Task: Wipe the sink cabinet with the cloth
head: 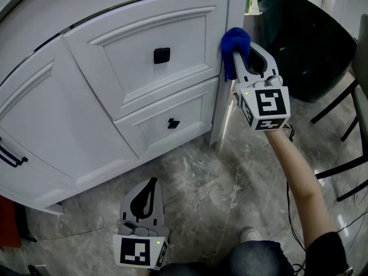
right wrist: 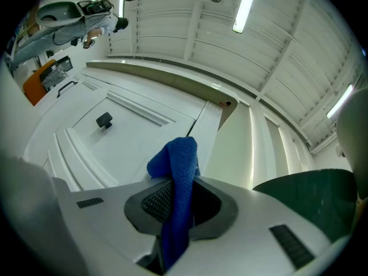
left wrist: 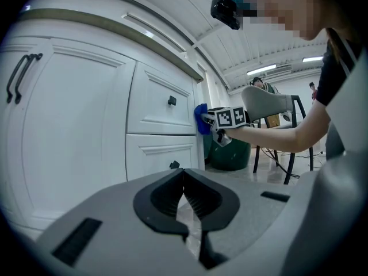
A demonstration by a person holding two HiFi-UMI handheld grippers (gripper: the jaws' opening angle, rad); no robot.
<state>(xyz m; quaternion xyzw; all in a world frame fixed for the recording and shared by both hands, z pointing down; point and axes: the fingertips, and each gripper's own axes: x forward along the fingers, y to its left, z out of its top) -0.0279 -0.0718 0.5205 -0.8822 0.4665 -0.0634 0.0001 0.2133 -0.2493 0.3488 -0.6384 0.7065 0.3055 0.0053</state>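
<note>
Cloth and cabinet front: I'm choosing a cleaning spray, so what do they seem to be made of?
Cloth: blue microfibre or terry by the look; a fuzzy looped pile shows.
Cabinet front: white painted wood or board, with a smooth satin sheen and moulded panels; the core can't be told.
Knob: matte black, probably metal.

Fuzzy blue terry cloth (right wrist: 175, 180), smooth white painted cabinet (head: 144, 68), glossy marbled floor (head: 218, 194).
</note>
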